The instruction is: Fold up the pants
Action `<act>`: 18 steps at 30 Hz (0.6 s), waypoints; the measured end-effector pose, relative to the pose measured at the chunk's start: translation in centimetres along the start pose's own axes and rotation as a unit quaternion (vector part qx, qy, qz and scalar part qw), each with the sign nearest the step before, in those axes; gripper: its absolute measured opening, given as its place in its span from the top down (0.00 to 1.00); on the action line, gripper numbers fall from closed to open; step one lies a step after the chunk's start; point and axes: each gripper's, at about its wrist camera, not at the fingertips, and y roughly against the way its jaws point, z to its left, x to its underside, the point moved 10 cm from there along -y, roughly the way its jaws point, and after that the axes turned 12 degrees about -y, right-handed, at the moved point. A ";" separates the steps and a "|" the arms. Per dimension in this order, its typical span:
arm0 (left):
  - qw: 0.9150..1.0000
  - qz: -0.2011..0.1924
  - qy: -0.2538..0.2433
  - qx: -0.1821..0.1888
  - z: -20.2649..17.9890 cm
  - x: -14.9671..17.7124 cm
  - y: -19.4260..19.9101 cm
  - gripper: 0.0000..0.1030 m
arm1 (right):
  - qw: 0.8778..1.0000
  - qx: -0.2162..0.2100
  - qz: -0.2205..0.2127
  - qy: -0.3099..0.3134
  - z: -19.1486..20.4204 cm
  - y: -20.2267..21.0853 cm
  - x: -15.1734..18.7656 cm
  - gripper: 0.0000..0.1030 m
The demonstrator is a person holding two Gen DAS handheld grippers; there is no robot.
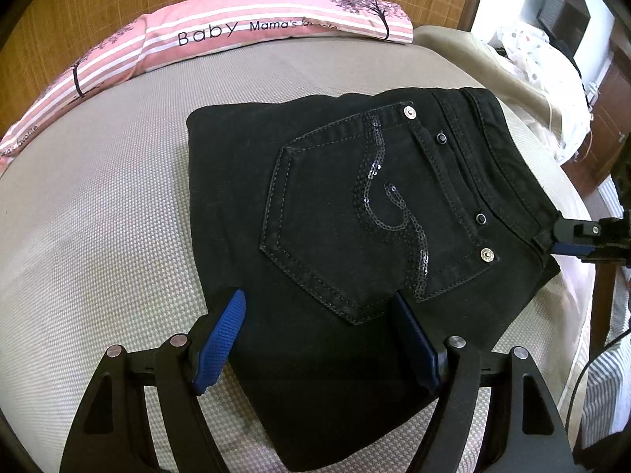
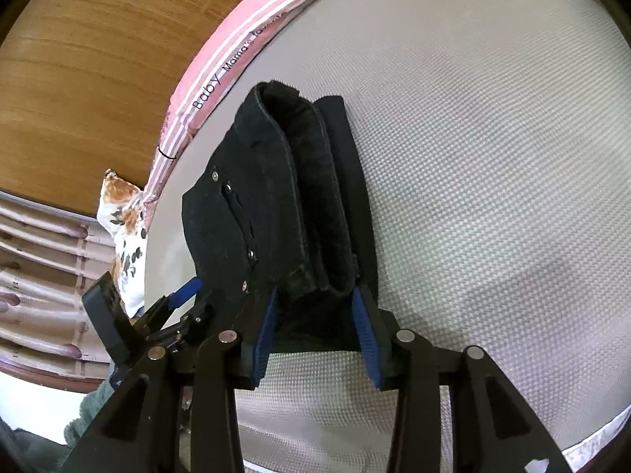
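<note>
Black pants (image 1: 335,197) lie folded into a thick stack on the grey mattress (image 1: 98,197), back pocket with sequin swirl facing up. My left gripper (image 1: 318,297) hovers open over the stack's near edge, blue pads wide apart, nothing held. My right gripper (image 1: 560,236) is at the waistband's right corner. In the right wrist view the layered waistband end of the pants (image 2: 276,197) sits between the right gripper's (image 2: 315,291) blue pads; the layers look loose, not squeezed. The left gripper (image 2: 195,299) shows at the stack's left side.
A pink striped pillow (image 1: 197,35) lies along the woven headboard behind the pants. Beige and spotted bedding (image 1: 532,63) is heaped at the right edge. A floral cloth (image 2: 126,228) sits by the pillow's end. A cable (image 1: 591,362) hangs off the bed's right side.
</note>
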 end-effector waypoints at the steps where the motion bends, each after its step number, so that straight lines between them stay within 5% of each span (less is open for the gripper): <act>1: 1.000 0.000 0.001 0.000 0.1 0.0 0.0 0.26 | 1.000 -0.003 -0.002 -0.003 0.0 0.0 -0.2 0.62; 5: 1.000 0.002 0.003 0.001 0.3 0.1 -0.1 0.26 | 1.000 -0.010 -0.006 -0.019 0.0 -0.2 -0.5 0.65; 7: 1.000 0.004 0.003 0.000 0.4 0.0 -0.1 0.26 | 1.000 -0.011 -0.019 -0.013 0.1 0.4 -0.5 0.77; 9: 1.000 0.005 0.005 -0.001 0.6 0.0 0.0 0.26 | 0.999 -0.008 -0.031 0.000 0.7 1.2 -0.1 0.80; 18: 1.000 0.023 0.017 0.004 2.0 1.0 0.4 0.26 | 0.998 0.040 -0.048 0.008 0.2 2.3 1.3 0.82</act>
